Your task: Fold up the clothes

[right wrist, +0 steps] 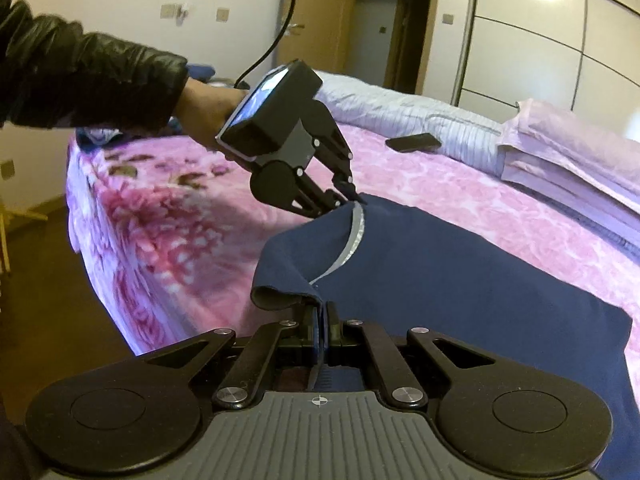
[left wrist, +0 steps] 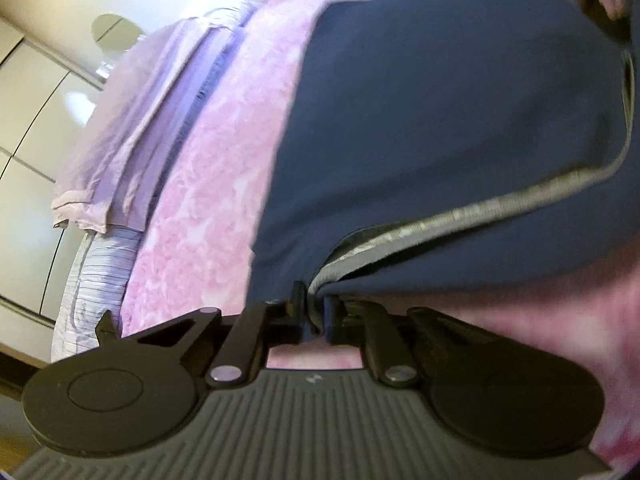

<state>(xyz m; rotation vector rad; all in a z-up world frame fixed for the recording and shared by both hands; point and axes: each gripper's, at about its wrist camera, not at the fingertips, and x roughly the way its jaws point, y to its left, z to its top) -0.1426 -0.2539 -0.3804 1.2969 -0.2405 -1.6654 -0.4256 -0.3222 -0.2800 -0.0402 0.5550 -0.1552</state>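
Both grippers are pinching the navy garment (right wrist: 460, 272) along its grey-trimmed edge (right wrist: 354, 236), lifting that edge off the bed while the rest is lying spread on the pink floral blanket (right wrist: 168, 216).

Left gripper (right wrist: 352, 196): a hand (right wrist: 204, 110) in a black puffy sleeve (right wrist: 80, 76) is holding it, and it is angling down at the far end of the trim. Its fingers are clamped together on the fabric there; the left wrist view shows the same, with the navy cloth and grey trim (left wrist: 460, 216) feeding straight into the closed fingers (left wrist: 298, 304) of the gripper (left wrist: 316, 312). A cable (right wrist: 276, 32) is running up from the gripper body.

Right gripper (right wrist: 320, 320): fingers are fully together on a folded navy edge at the near end of the trim, with cloth sandwiched between the pads (right wrist: 332, 316).

The trim is stretching between the two grip points, and the fabric beside the right grip is curling over into a small roll (right wrist: 276, 296).

Also on the bed: a dark flat device (right wrist: 414, 142) is lying near a striped pillow (right wrist: 400, 116), and lilac folded bedding (right wrist: 568, 148) is sitting beside it. White wardrobe doors (right wrist: 560, 40) are standing behind.
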